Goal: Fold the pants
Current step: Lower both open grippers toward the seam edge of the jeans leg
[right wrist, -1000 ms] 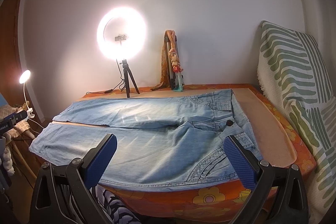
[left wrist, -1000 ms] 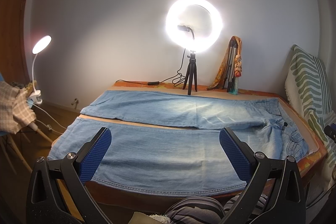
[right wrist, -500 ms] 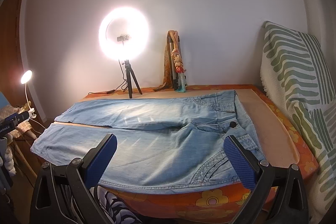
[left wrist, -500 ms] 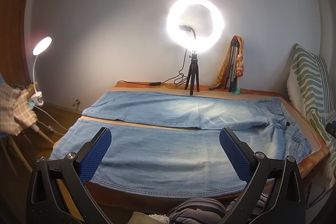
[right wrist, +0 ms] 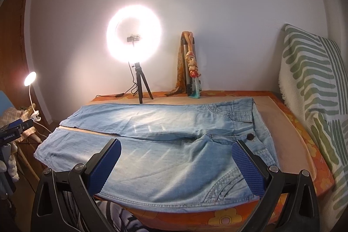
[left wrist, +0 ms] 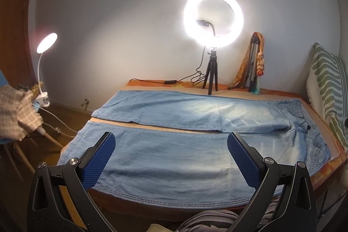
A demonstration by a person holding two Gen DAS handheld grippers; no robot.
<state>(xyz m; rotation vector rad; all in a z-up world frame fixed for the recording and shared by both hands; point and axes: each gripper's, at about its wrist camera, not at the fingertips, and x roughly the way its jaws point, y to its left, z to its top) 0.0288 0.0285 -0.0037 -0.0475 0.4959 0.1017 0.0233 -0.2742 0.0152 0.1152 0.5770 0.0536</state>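
Observation:
Light blue denim pants (left wrist: 174, 158) lie spread flat on the table, legs to the left, waist to the right; they also show in the right wrist view (right wrist: 165, 153). The two legs lie apart with a strip of table between them. My left gripper (left wrist: 170, 145) is open and empty, held near the front edge over the near leg. My right gripper (right wrist: 176, 150) is open and empty, held near the front edge over the near leg's thigh, with the waist button (right wrist: 250, 136) just beyond its right finger.
A lit ring light on a tripod (left wrist: 212, 71) stands at the table's back with its cable. A folded tripod with a scarf (left wrist: 254, 66) leans on the wall. A striped cushion (right wrist: 315, 97) stands at the right. A clip lamp (left wrist: 44, 71) and chair are at the left.
Both grippers have drifted slightly, so the pants sit a little lower and further right in view. Both stay open and the pants have not moved.

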